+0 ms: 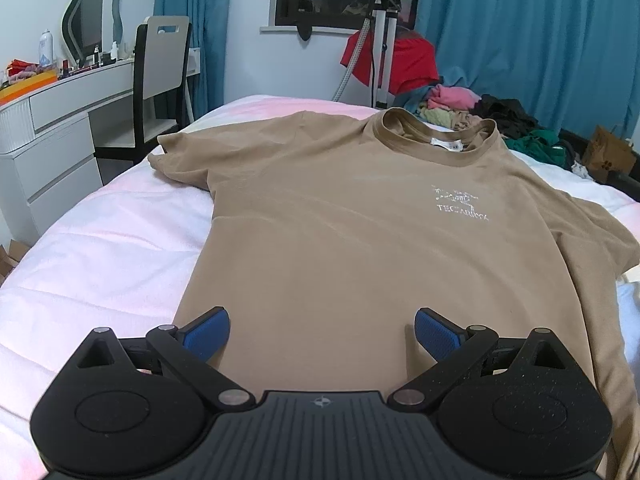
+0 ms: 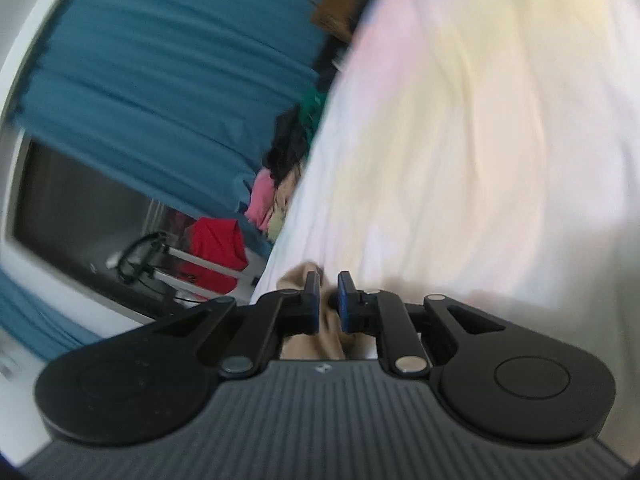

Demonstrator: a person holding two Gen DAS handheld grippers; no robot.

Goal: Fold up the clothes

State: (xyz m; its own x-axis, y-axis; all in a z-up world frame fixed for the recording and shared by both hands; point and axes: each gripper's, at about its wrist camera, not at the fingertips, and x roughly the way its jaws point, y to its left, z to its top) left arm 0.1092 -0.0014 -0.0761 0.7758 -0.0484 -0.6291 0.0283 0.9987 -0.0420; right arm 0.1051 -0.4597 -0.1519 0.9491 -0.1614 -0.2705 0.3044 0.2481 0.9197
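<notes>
A tan T-shirt (image 1: pixel 360 248) with a white chest logo lies face up on the bed, collar at the far end. My left gripper (image 1: pixel 322 330) is open and empty, fingers spread over the shirt's near hem. In the blurred, tilted right wrist view, my right gripper (image 2: pixel 329 300) is nearly shut on a bunch of the tan T-shirt (image 2: pixel 330 332), which runs between the blue pads (image 2: pixel 346 300) and back under the gripper. Which part of the shirt it holds is hidden.
The bed (image 1: pixel 100 248) has a white and pink cover. A white dresser (image 1: pixel 52 136) and a chair (image 1: pixel 160 80) stand left. A pile of clothes (image 1: pixel 480 112), a tripod (image 1: pixel 380 40) with a red garment and blue curtains (image 1: pixel 540 40) are beyond the bed.
</notes>
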